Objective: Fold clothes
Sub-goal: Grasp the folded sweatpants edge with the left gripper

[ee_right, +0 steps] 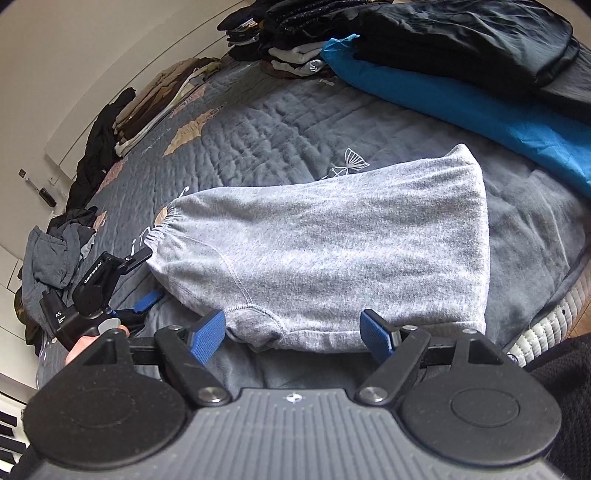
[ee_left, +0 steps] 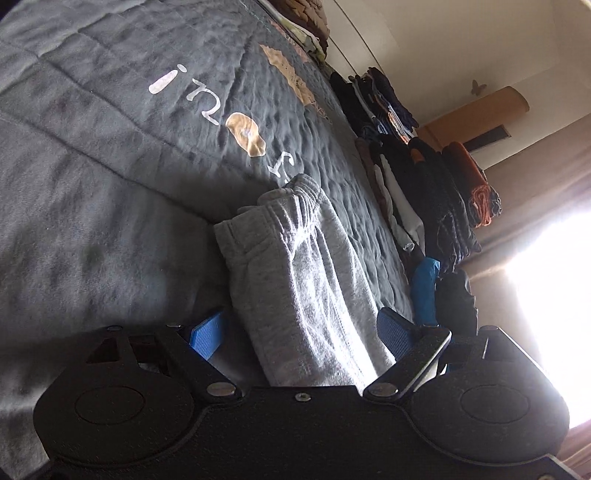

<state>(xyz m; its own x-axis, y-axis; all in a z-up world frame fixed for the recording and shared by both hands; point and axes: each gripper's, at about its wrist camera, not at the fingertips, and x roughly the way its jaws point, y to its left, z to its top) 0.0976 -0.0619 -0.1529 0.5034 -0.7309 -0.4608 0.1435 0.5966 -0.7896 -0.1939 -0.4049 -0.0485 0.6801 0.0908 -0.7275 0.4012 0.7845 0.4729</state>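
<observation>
Folded light grey sweatpants [ee_right: 325,251] lie on the dark grey quilted bedspread [ee_right: 258,125], elastic waistband to the left. My right gripper [ee_right: 293,334] is open, its blue pads [ee_right: 207,332] just in front of the pants' near edge, holding nothing. My left gripper [ee_left: 303,332] is open with the grey pants [ee_left: 299,280] lying between its blue pads [ee_left: 208,332]. The left gripper also shows in the right wrist view [ee_right: 142,280] at the pants' left end, near the waistband.
Stacks of folded dark clothes [ee_right: 288,33] stand at the far side of the bed. A blue garment [ee_right: 461,107] with a black one [ee_right: 465,37] on it lies at the right. Unfolded clothes [ee_right: 55,254] are heaped at the left. The mattress edge [ee_right: 546,328] is near right.
</observation>
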